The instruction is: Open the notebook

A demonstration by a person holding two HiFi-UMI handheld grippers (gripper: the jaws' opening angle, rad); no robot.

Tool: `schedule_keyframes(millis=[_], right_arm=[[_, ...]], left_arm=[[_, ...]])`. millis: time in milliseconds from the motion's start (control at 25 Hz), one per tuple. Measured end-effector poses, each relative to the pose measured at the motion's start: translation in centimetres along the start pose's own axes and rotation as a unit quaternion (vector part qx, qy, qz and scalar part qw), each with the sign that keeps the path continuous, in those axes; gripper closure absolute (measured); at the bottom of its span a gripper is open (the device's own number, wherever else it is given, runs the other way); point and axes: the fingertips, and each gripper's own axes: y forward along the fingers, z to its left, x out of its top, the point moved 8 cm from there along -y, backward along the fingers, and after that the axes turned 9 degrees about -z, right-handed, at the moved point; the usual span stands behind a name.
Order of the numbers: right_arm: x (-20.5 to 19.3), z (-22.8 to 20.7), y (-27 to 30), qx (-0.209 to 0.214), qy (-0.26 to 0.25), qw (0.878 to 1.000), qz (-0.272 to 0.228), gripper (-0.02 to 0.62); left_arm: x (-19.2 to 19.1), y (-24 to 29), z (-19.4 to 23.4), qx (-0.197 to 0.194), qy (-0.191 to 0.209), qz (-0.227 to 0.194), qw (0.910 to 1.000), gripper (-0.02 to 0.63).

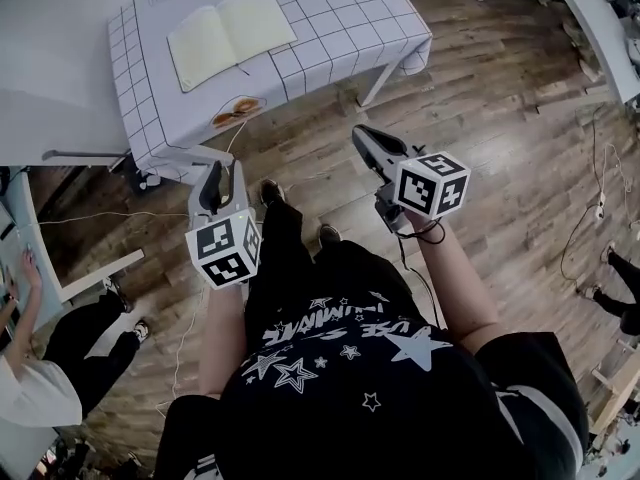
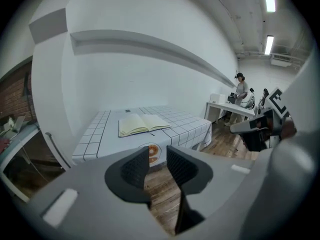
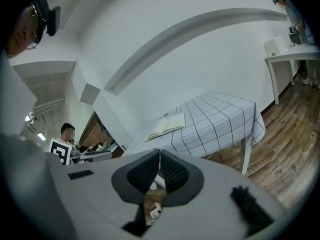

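Observation:
The notebook (image 1: 230,36) lies open, cream pages up, on a table with a white grid-pattern cloth (image 1: 340,28). Both grippers hang in the air over the wooden floor, well short of the table and touching nothing. My left gripper (image 1: 213,173) points toward the table's near edge; in the left gripper view its jaws (image 2: 157,156) stand a little apart with nothing between them, and the notebook (image 2: 141,124) lies beyond. My right gripper (image 1: 364,138) is off the table's near right corner. In the right gripper view its tips (image 3: 159,156) meet, empty, with the notebook (image 3: 167,125) far ahead.
The table's near legs (image 1: 375,80) and the hanging cloth with an orange print (image 1: 238,113) face me. Cables run across the wooden floor (image 1: 590,208). A person stands at the left (image 1: 40,368), and another's leg shows at the right edge (image 1: 625,268). A white desk (image 1: 600,28) stands at the right.

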Motion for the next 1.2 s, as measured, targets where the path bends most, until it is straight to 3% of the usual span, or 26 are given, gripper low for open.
schedule_keyframes(millis=[280,400,600,720,1200], right_arm=[[-2.3,1.7,-2.3,0.025,0.018,0.999,0.024,0.578],[-1.9,2.1,-1.3,0.025,0.026,0.999,0.021,0.578],[-4.0,4.2,-2.7,0.033,0.019,0.999,0.02,0.578],[-5.3,5.8,-3.4,0.03,0.007,0.999,0.03,0.578],[-10.0,16.6,-4.9,0.012,-0.036,0.999,0.033,0.578]], left_arm=[[-0.1,-5.0,-0.2,0.032,-0.015,0.001,0.9994,0.511],[0.6,-4.9,0.3,0.023,-0.015,0.0,0.9996,0.518],[-1.7,-7.1,0.0,0.014,-0.034,-0.002,0.9993,0.555],[-2.3,-8.6,0.2,-0.002,-0.039,-0.013,0.9991,0.594],[-4.5,-15.8,5.5,-0.074,-0.042,-0.032,0.9959,0.595]])
